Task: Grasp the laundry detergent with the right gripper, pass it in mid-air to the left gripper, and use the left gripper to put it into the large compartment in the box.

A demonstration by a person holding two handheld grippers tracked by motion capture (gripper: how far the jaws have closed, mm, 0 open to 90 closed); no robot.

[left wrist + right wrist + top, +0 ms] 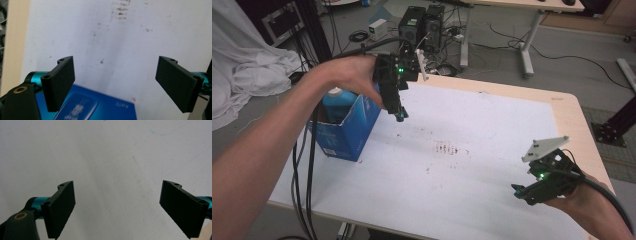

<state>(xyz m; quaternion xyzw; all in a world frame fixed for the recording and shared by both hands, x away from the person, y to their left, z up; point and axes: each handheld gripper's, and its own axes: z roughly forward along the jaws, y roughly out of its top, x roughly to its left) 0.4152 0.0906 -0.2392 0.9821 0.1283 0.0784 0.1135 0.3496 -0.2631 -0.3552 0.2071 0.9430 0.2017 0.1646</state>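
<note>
Beside left claw [401, 116], blue box [348, 131] (bottle [335, 100] inside)

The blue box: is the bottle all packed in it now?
Looks so: the blue bottle stands inside the open blue box. The left claw hangs open and empty beside the box. The right claw waits open over the table. The flaps aren't closed.

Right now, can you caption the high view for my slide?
Left gripper, jaws open and empty, hangs beside an open blue box holding a blue bottle; right gripper rests open over the white table.
</note>
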